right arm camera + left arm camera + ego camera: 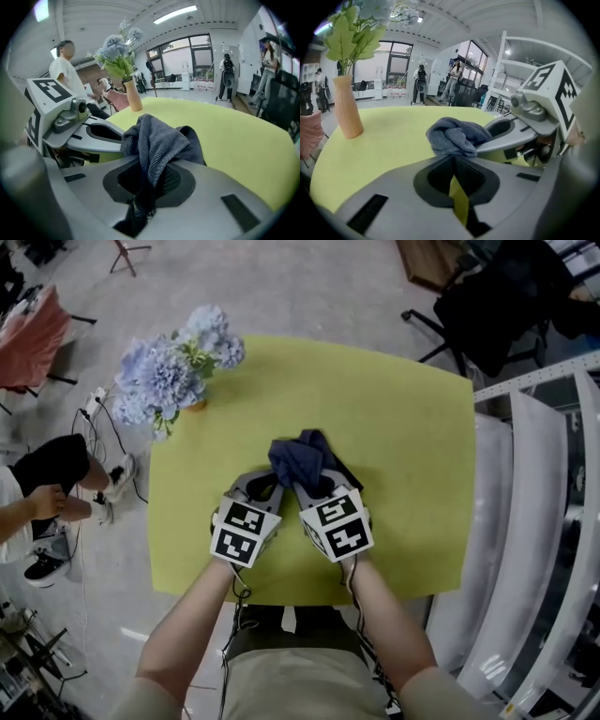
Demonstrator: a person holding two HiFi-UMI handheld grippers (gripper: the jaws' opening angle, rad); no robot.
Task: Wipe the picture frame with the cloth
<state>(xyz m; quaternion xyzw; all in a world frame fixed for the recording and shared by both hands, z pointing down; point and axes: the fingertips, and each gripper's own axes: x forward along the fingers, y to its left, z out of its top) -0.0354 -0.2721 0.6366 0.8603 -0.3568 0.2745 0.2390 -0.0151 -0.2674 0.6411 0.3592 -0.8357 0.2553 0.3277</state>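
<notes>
A dark blue cloth (300,460) is bunched up on the yellow-green table (412,427), just beyond both grippers. My right gripper (306,486) is shut on it, and in the right gripper view the cloth (157,143) hangs down between the closed jaws of that gripper (149,174). My left gripper (259,487) sits close beside it on the left with its jaws together and nothing between them (453,161). From the left gripper view the cloth (457,135) lies right in front, touching the right gripper (508,136). I cannot make out a picture frame in any view.
A tan vase with blue hydrangeas (173,371) stands at the table's far left corner, also seen as the vase (347,108). A seated person (37,493) is left of the table. A black chair (497,306) and white shelving (553,521) are to the right.
</notes>
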